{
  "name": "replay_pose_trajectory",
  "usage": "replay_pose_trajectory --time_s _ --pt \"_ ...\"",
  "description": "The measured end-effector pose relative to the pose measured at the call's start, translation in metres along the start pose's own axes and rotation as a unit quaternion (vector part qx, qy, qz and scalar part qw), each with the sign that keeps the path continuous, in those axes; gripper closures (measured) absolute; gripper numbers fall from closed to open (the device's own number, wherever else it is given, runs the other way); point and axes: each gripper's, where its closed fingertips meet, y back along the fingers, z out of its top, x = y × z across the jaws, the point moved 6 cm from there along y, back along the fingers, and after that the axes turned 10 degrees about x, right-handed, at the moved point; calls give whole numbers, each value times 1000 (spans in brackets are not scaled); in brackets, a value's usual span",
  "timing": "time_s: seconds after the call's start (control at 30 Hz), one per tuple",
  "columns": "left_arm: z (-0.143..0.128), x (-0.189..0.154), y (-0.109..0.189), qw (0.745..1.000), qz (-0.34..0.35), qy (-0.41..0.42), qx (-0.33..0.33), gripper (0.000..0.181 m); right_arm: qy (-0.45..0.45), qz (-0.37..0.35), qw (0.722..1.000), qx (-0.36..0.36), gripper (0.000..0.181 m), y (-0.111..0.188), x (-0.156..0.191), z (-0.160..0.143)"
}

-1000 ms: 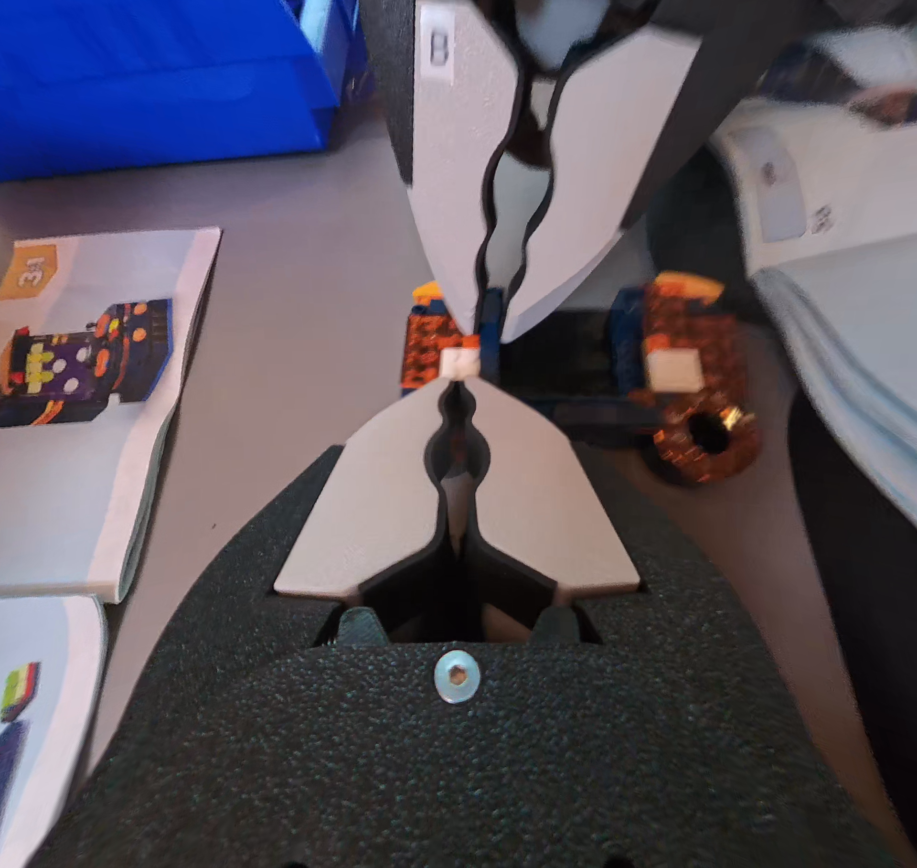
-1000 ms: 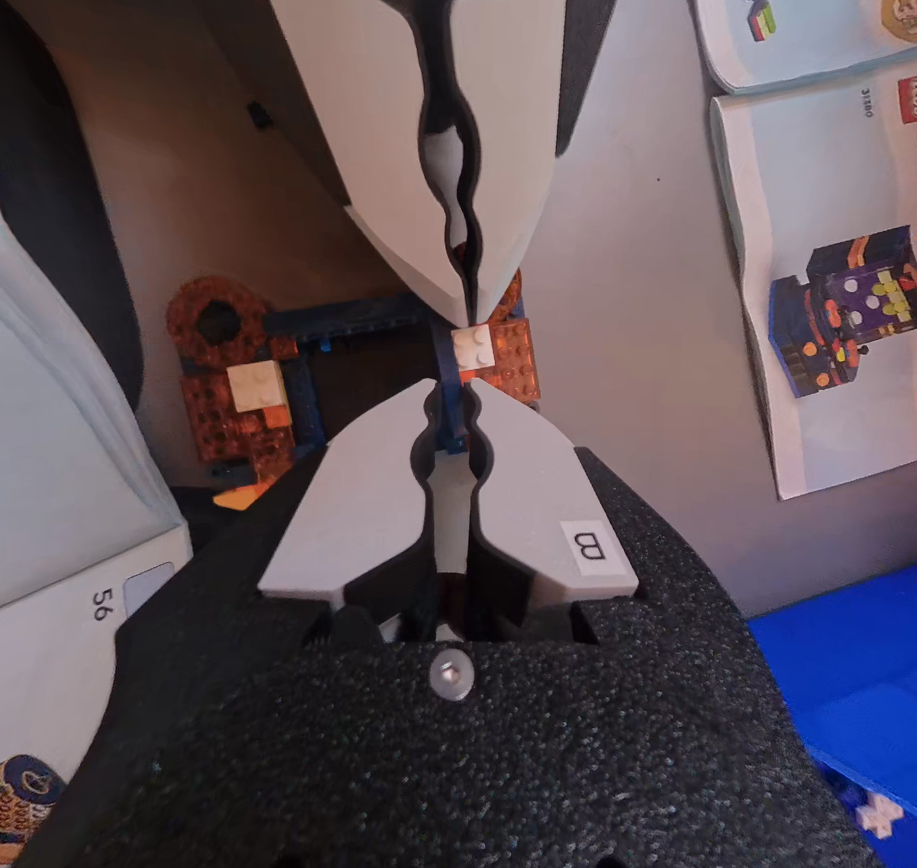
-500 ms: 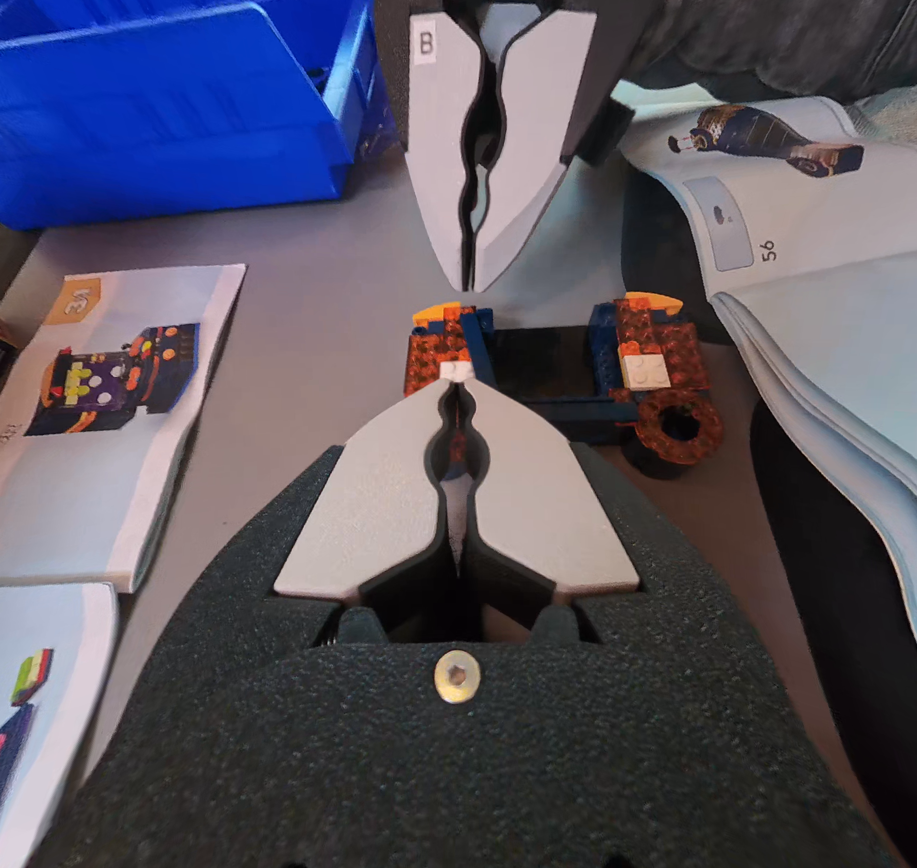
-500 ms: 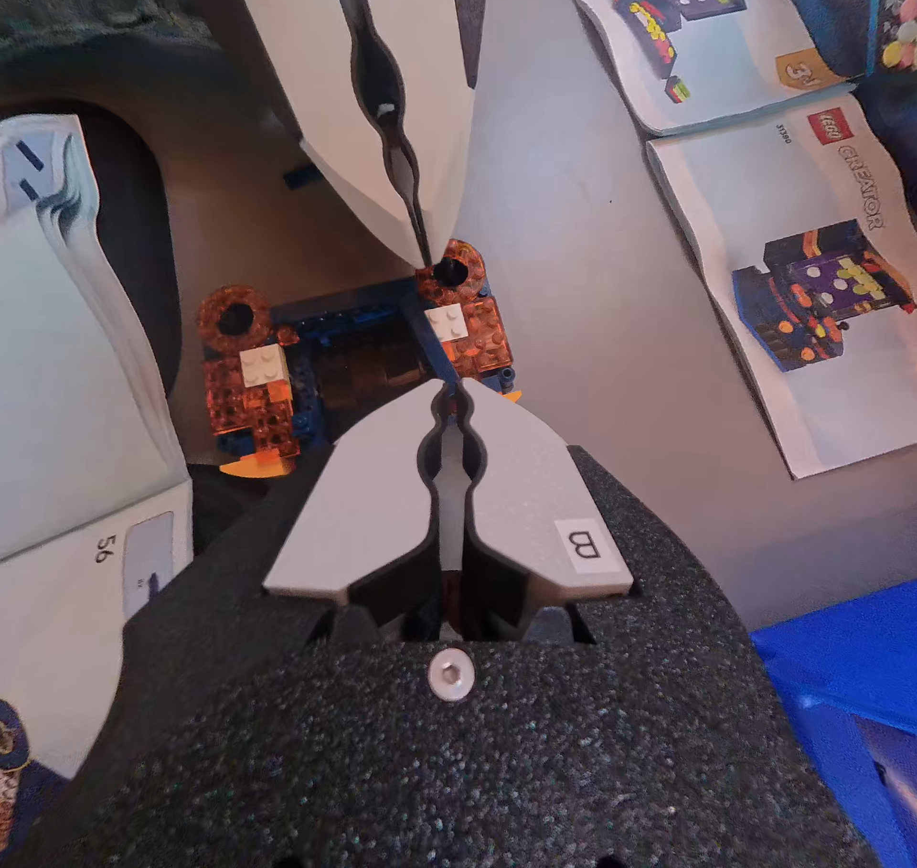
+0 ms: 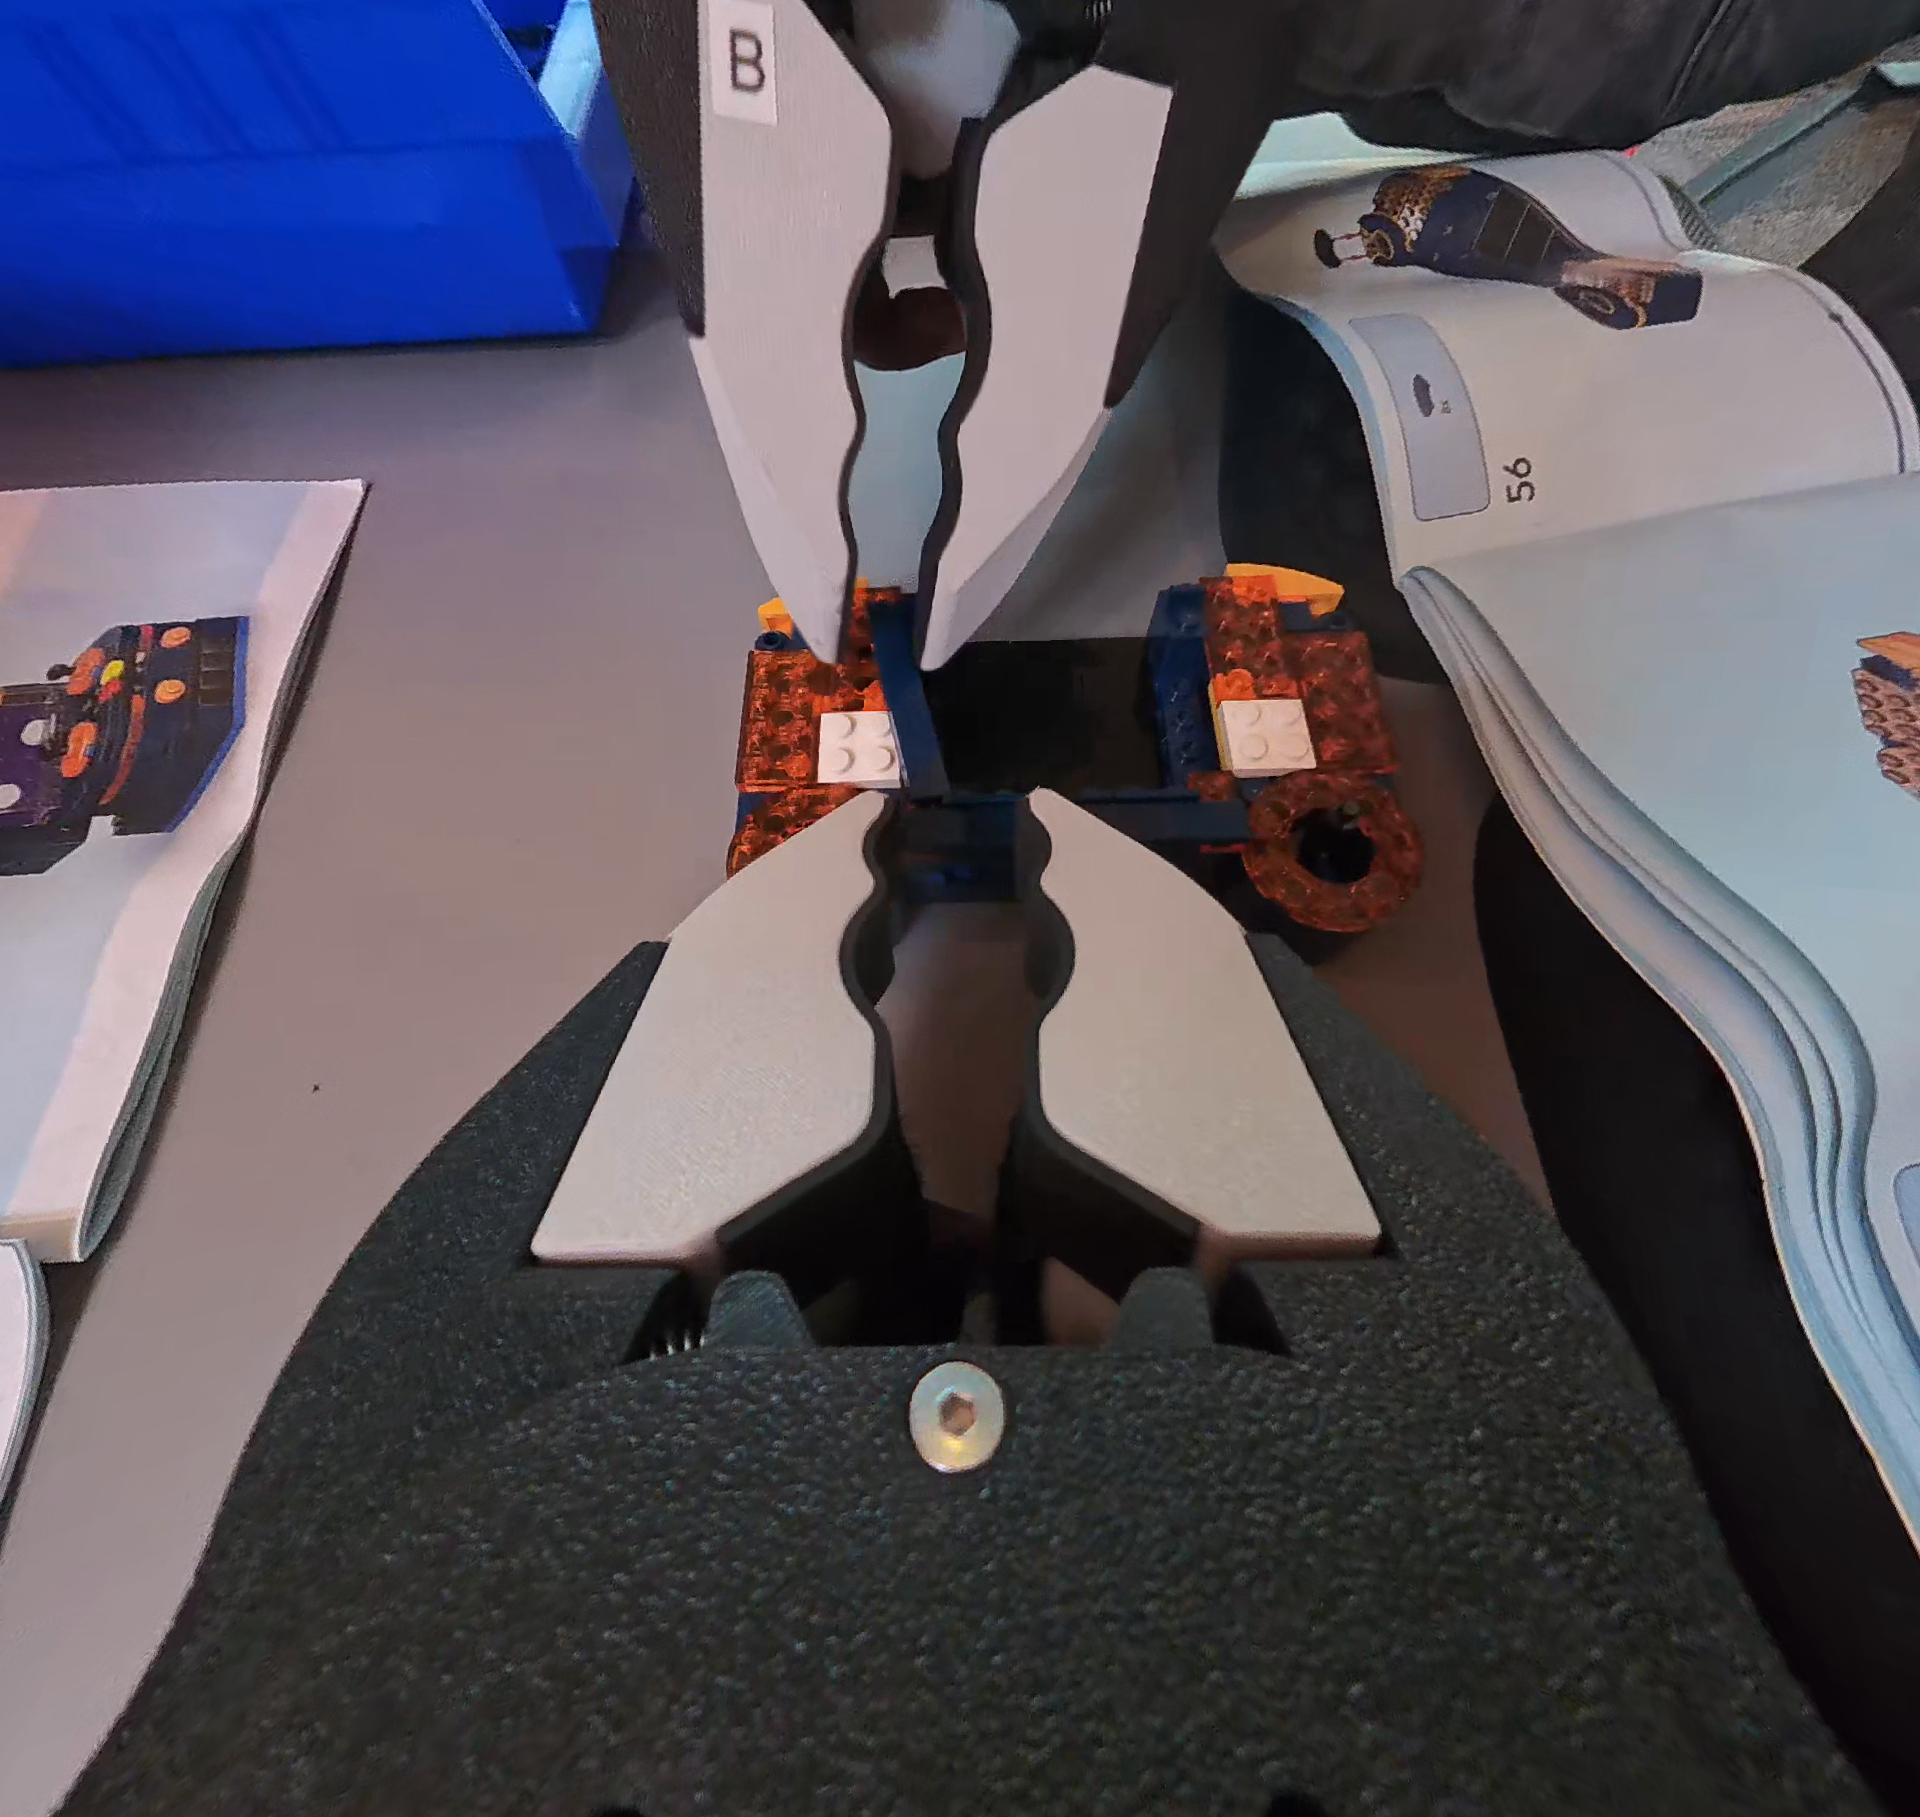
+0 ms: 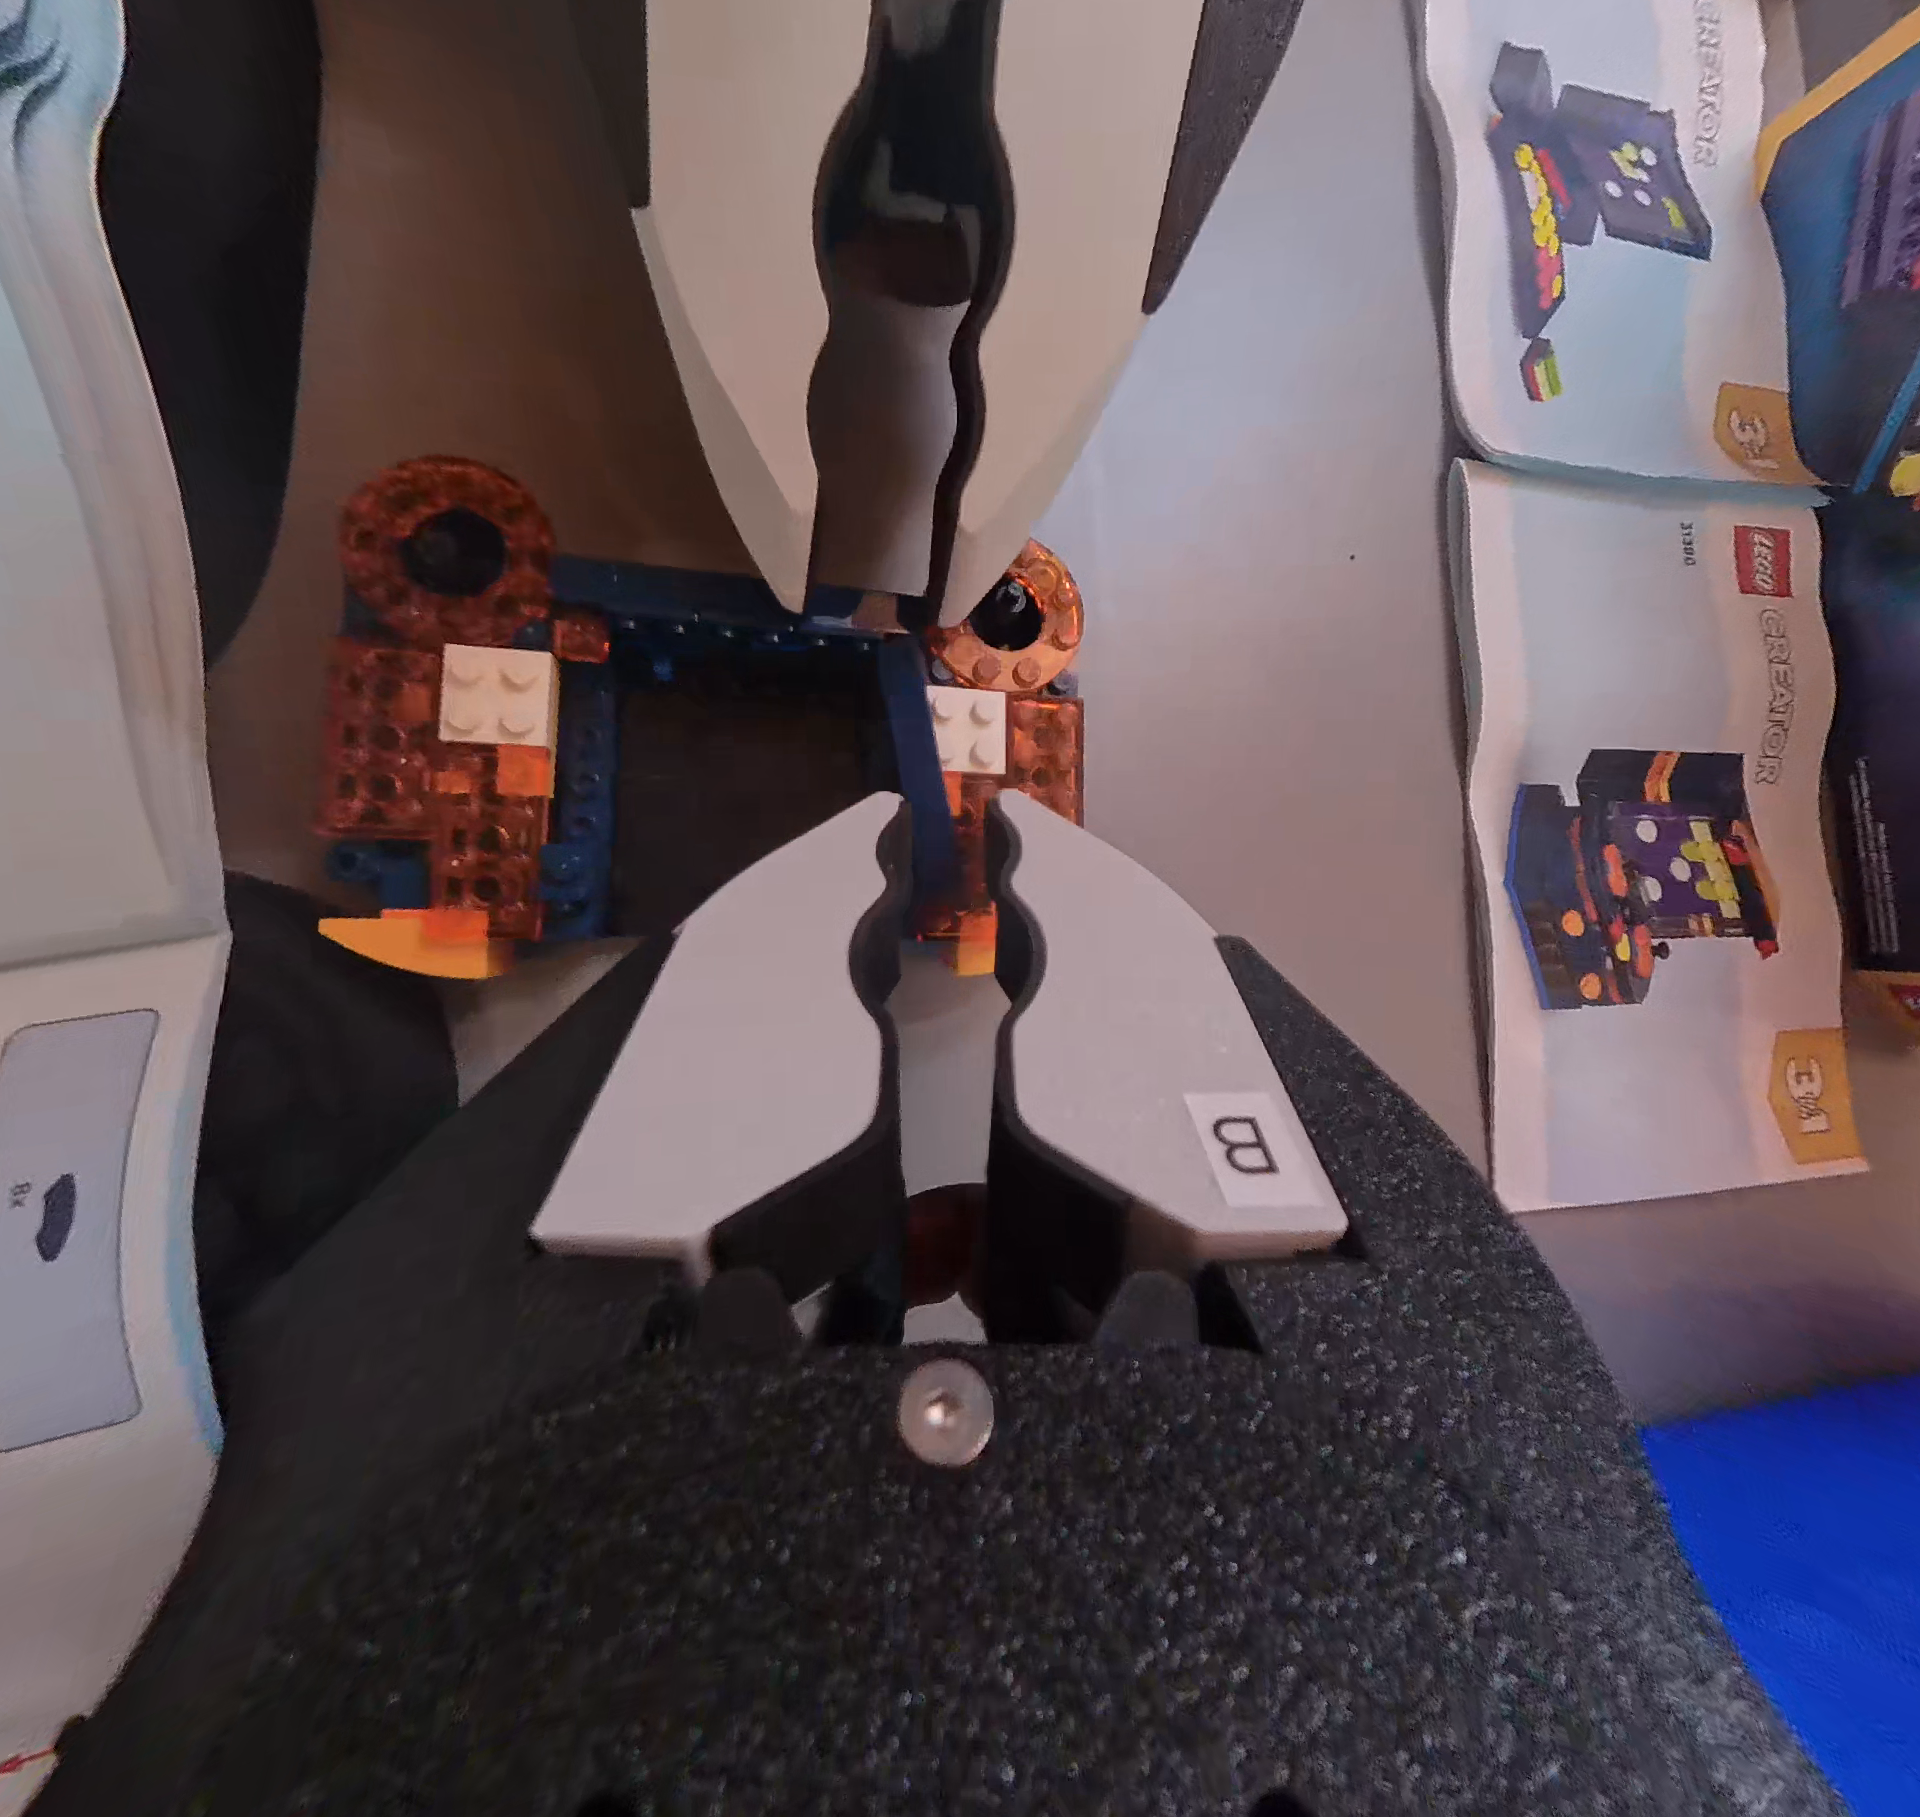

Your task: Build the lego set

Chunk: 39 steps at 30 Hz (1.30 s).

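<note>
Where the lego model passes under the fingertips, contact is hard to judge. Both the left gripper and right gripper stand parted around its blue strip. A lettered white sticker marks one right finger; booklets carry printed logos.

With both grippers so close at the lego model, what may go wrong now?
1. The left gripper and right gripper meet tip to tip at one thin blue strip; a push could snap it loose.
2. The model lies free on the table and may slide.
3. The open booklet lies close beside it.
</note>
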Motion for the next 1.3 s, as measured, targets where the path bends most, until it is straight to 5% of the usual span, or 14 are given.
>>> replay_pose_trajectory --time_s 0.67,1.0,1.3 --pt "-1 2 -1 1000 4 4 -10 162 -149 43 987 40 175 2 -2 4" --pt "-1 2 -1 1000 3 3 -15 162 -158 43 983 82 181 2 -2 12" --pt "-1 3 -1 1000 15 -1 -16 161 -145 22 989 33 177 9 0 9"
